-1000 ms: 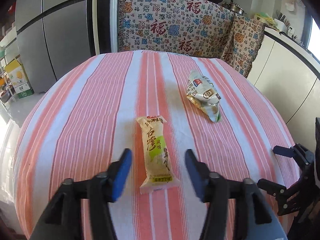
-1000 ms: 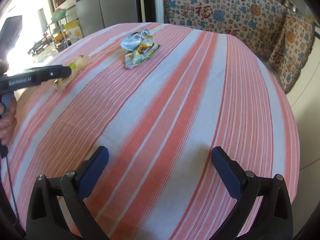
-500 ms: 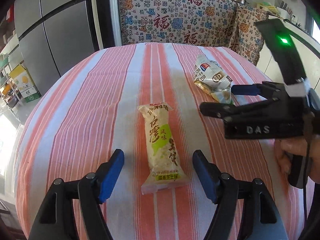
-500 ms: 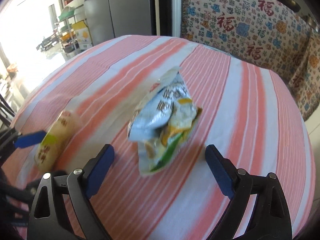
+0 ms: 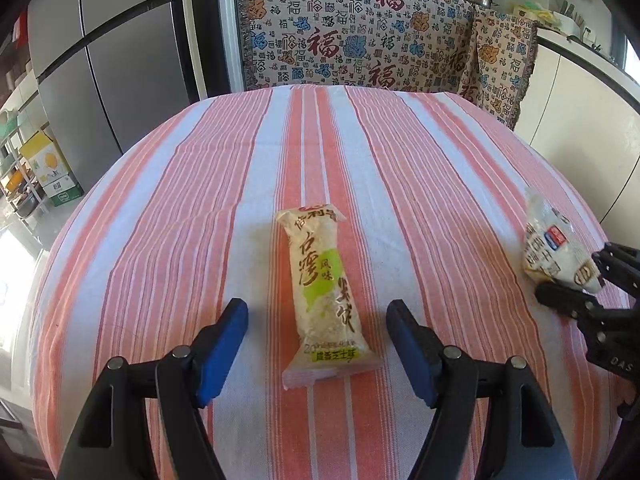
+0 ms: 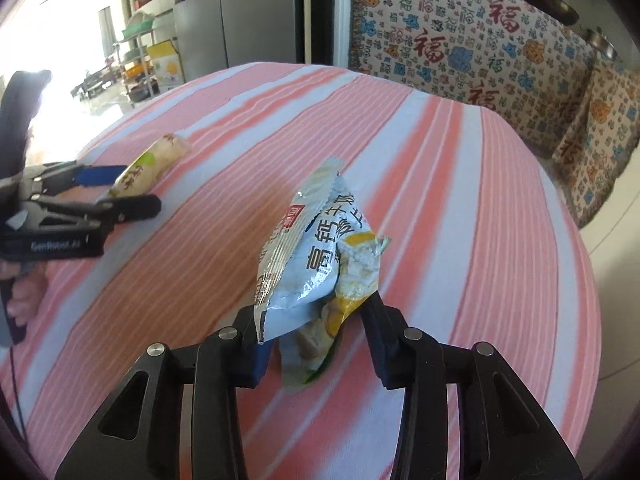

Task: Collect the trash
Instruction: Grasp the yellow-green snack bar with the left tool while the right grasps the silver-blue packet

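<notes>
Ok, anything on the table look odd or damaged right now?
Only the trash itself: the crumpled blue-and-yellow wrapper is squashed between the right gripper jaws. The long yellow snack pack lies flat and intact on the striped tablecloth.

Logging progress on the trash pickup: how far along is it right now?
Nothing looks collected yet. In hand: the right gripper is closed on the crumpled blue wrapper. Left: the long yellow wrapper lies flat on the striped tablecloth between the open fingers of the left gripper, ungrasped. No bin is visible.

Both wrist views look low across one striped table (image 5: 248, 168).
</notes>
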Motion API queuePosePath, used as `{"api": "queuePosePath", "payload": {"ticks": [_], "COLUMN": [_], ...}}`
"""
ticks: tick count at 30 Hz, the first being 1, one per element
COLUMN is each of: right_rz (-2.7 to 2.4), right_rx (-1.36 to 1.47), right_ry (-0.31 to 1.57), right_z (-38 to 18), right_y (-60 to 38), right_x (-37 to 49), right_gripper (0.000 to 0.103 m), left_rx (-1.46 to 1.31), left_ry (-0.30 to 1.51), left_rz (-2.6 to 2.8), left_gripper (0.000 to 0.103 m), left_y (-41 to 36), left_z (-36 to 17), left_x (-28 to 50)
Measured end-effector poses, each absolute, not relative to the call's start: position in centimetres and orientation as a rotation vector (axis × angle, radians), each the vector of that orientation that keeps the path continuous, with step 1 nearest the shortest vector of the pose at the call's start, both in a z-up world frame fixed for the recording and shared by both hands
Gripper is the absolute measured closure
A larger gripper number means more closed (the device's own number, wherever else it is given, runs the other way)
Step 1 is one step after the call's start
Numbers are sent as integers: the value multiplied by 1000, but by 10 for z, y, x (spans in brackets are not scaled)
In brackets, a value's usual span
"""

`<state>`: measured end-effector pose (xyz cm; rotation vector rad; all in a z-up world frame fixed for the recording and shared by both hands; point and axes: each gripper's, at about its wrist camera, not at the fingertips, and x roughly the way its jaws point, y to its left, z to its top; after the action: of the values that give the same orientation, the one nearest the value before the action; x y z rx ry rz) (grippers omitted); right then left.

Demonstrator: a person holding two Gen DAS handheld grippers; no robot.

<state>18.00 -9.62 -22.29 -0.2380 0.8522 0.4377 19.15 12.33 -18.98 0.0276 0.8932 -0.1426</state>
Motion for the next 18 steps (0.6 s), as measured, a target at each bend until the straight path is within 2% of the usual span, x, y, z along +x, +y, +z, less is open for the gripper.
{"api": "queuePosePath", "payload": {"ticks": [1,3,7,9,18], "right_rz": [427,402,392,389,391], "right_rx": [-232,-230,-201,-186,-195], "right_ry": [852,858,882,895,899], "right_z": [-223,-226,-230,-232,-233], "right_y": [-99,-99,-101,-104,-103], "right_x": [179,179,184,186,186], "right_gripper": [53,26,16,7,3], "left_rx": [28,29,29,30,29], "left_ry": [893,893,893,893,893], "left_rz": [-143,-142,-141,-140,-142], "left_gripper": [29,29,29,29,29], "left_y": [124,124,123,124,124], "left_z": [-190,-190,-190,-190,-190], "left_x": [191,192,192,192,191]}}
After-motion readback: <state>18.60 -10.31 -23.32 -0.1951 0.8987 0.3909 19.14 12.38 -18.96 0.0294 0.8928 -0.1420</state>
